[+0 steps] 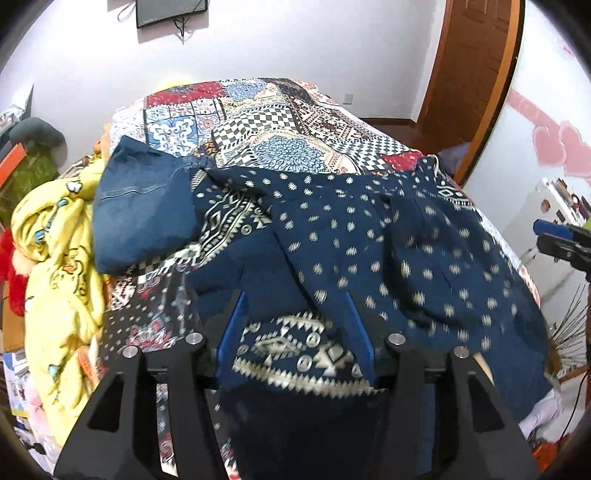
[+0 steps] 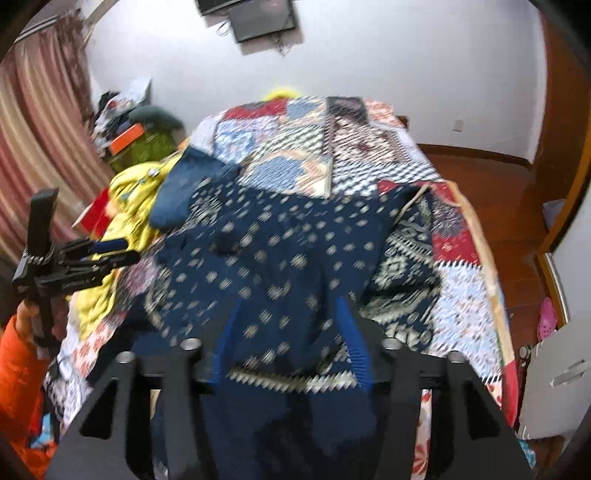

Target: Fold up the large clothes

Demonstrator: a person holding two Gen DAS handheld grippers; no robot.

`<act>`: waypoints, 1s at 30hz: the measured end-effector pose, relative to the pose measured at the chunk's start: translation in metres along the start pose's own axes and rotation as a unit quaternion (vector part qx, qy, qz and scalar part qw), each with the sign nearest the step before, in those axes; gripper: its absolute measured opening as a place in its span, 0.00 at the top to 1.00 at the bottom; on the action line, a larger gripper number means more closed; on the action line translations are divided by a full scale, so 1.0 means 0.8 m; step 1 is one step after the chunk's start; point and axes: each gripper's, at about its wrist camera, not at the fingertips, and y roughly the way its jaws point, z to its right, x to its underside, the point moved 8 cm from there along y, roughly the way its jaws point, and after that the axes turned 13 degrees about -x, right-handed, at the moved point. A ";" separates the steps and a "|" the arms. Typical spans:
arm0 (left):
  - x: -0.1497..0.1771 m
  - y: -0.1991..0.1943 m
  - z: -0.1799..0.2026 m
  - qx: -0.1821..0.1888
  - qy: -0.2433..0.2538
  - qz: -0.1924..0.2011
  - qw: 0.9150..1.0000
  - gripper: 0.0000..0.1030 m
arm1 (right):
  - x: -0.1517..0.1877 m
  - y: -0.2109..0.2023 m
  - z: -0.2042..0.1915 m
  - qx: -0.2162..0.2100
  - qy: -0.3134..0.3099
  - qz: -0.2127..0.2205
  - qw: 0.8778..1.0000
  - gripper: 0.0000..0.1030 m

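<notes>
Both grippers (left [image 1: 295,325], right [image 2: 288,328]) half-open, navy garment [image 1: 369,240] loose between fingers.

You've got open quilt [image 1: 280,122] at 12 o'clock. Jeans [image 1: 144,206] and yellow blanket [image 1: 59,240] block 9–10 o'clock. Navy garment [image 1: 369,236] fills the near bed, btwn both grippers.

- The left wrist view looks steeply down along its own blue fingers [image 1: 232,332], close over the navy patterned garment [image 1: 369,236] on the bed [image 1: 280,122].
- The right wrist view sits just as near, facing the same white wall [image 2: 369,55].
- Both share garment, patchwork bedspread [image 2: 461,295], and wall-mounted screen [image 2: 262,16].
</notes>
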 end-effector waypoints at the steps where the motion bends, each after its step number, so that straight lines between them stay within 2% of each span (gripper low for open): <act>1: -0.001 0.004 0.002 0.002 -0.002 -0.002 1.000 0.45 | -0.003 0.005 0.007 0.003 0.007 0.000 1.000 0.48; 6: 0.015 0.047 0.024 0.020 -0.005 -0.043 0.999 0.42 | 0.007 0.050 0.041 0.007 0.057 -0.030 0.998 0.48; 9: 0.039 0.072 0.029 0.009 0.007 -0.073 0.997 0.42 | 0.030 0.078 0.061 0.013 0.080 -0.067 0.994 0.48; 11: 0.056 0.082 0.024 0.006 0.006 -0.087 0.996 0.37 | 0.045 0.087 0.072 0.015 0.092 -0.085 0.992 0.48; 14: 0.067 0.077 0.004 0.019 -0.026 -0.087 0.996 0.26 | 0.058 0.081 0.082 0.012 0.104 -0.089 0.991 0.41; 17: 0.069 0.070 -0.025 0.007 -0.046 -0.088 0.995 0.26 | 0.057 0.065 0.088 0.015 0.110 -0.080 0.991 0.37; 20: 0.060 0.062 -0.061 -0.017 -0.058 -0.077 0.995 0.26 | 0.049 0.051 0.096 0.018 0.115 -0.070 0.991 0.37; 24: 0.028 0.063 -0.112 -0.034 -0.096 -0.060 0.993 0.26 | 0.026 0.038 0.113 0.038 0.109 -0.046 0.992 0.37; 30: -0.022 0.097 -0.148 0.000 -0.157 -0.055 0.986 0.26 | -0.013 0.041 0.149 0.053 0.124 -0.013 0.991 0.37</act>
